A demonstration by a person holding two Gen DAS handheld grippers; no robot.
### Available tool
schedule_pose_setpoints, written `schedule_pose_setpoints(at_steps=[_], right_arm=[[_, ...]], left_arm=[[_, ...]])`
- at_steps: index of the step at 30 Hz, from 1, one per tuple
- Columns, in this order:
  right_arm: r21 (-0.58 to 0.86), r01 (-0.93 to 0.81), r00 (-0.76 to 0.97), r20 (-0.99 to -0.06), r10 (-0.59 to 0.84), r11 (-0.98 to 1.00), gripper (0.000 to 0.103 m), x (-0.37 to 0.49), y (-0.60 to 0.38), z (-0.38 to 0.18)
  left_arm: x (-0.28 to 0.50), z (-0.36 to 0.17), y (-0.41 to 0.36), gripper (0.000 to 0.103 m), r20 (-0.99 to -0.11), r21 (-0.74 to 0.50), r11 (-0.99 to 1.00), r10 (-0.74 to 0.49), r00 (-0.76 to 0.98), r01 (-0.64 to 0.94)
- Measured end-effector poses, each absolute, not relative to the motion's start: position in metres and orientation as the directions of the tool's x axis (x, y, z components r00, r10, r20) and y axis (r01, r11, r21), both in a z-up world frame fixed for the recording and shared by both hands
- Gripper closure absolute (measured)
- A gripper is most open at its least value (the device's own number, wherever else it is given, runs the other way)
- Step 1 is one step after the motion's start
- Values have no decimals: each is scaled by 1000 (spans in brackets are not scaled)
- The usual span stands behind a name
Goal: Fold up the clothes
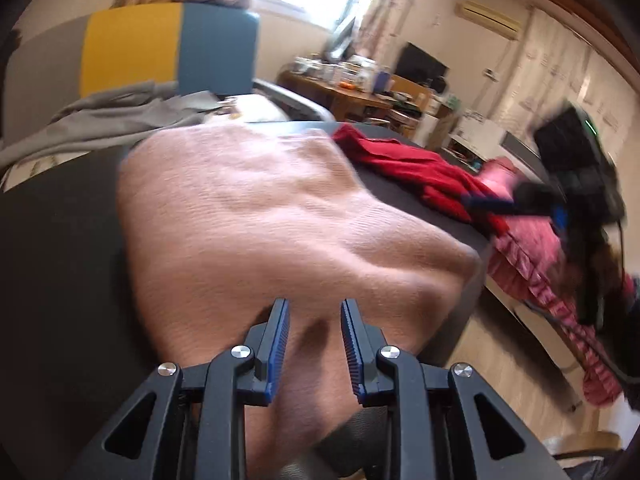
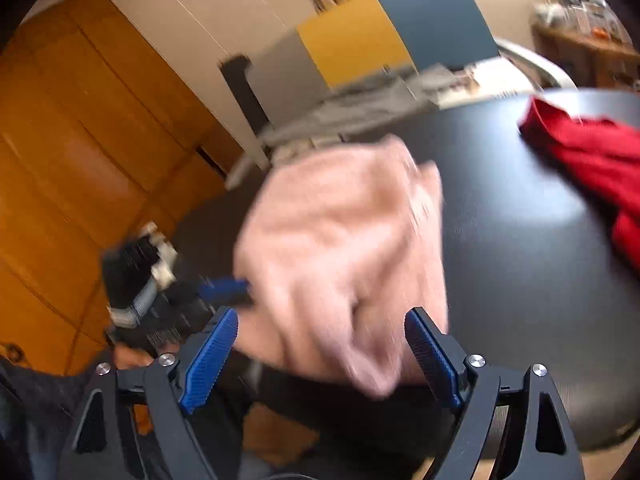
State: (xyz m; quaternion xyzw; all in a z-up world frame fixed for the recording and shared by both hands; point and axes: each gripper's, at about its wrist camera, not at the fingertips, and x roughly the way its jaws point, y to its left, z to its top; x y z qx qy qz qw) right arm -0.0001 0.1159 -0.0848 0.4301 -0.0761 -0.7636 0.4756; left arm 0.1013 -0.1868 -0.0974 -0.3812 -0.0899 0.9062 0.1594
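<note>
- Pink knitted cloth, a sweater (image 1: 256, 216), lies rumpled across the near part of the black desk (image 1: 60, 260), with one bunched end hanging over the desk's front edge.
- The left hand-held gripper (image 1: 315, 312) points at the sweater's near edge; its blue-padded fingers (image 1: 280, 344) stand a narrow gap apart with cloth showing between them, but whether they pinch it cannot be told.
- From the right wrist view, the right hand-held gripper (image 2: 320, 328) stands wide apart, its blue pads on either side of a raised fold of the sweater (image 2: 340, 248) without closing on it.
- The same view shows the left hand-held gripper (image 2: 224, 290) blurred, at the sweater's left edge.
- A red garment (image 1: 420, 172) lies crumpled further back on the desk, apart from the sweater.
- A pink ruffled garment (image 1: 532, 256) hangs off the desk's far side just beyond the red one; the right hand-held gripper (image 1: 500, 206) shows over it, blurred.
- A grey garment (image 1: 112, 116) is draped behind the desk, in front of a grey, yellow and blue headboard (image 1: 168, 48).
- Both views are smeared by motion.
</note>
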Motion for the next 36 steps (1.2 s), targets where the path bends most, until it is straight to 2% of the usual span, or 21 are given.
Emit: schedule_pose_setpoints(at_steps=[1, 3, 5, 12, 13, 14, 15, 18, 21, 23, 25, 27, 29, 34, 36], right_arm=[[522, 659, -188, -583, -791, -541, 17, -8, 111, -83], [511, 653, -204, -593, -779, -559, 26, -24, 96, -85], [492, 644, -213, -620, -755, -586, 52, -44, 75, -94], [449, 632, -222, -677, -702, -632, 54, -101, 21, -121], [434, 641, -212, -692, -689, -633, 61, -105, 15, -126], [404, 652, -216, -712, -668, -641, 81, -106, 10, -127], [351, 675, -227, -738, -635, -649, 92, -106, 3, -127], [253, 734, -265, -748, -609, -630, 92, -98, -5, -112], [168, 764, -332, -725, -603, -623, 92, -100, -3, -89], [143, 764, -339, -740, -580, -629, 92, -111, -4, -93], [132, 759, -322, -776, -543, -638, 92, -123, -8, -109], [152, 745, -276, -816, -508, -649, 92, -136, -12, -139], [194, 732, -255, -811, -526, -653, 92, -142, -10, -153], [259, 715, -240, -781, -576, -650, 88, -145, 2, -152], [255, 720, -242, -779, -579, -645, 81, -142, 7, -141]], left_arm=[[101, -98, -180, 77, -663, -280, -929, 368, -652, -240], [98, -102, -166, 77, -673, -263, -924, 382, -633, -278], [98, -104, -150, 77, -682, -244, -920, 388, -620, -308], [94, -102, -124, 77, -647, -247, -900, 429, -630, -360], [92, -101, -121, 77, -644, -243, -899, 430, -632, -363], [90, -101, -118, 77, -642, -240, -899, 430, -635, -367], [87, -101, -116, 77, -638, -240, -896, 436, -635, -375], [78, -101, -107, 77, -619, -235, -884, 457, -639, -404], [66, -111, -93, 77, -641, -237, -870, 475, -603, -433], [53, -134, -81, 77, -698, -291, -844, 509, -503, -450], [52, -142, -79, 76, -691, -309, -841, 520, -503, -444], [51, -143, -78, 76, -680, -338, -834, 536, -500, -436], [54, -138, -82, 76, -674, -346, -835, 538, -506, -427], [62, -127, -92, 74, -658, -367, -837, 542, -523, -406], [70, -117, -106, 74, -642, -373, -843, 536, -549, -387]])
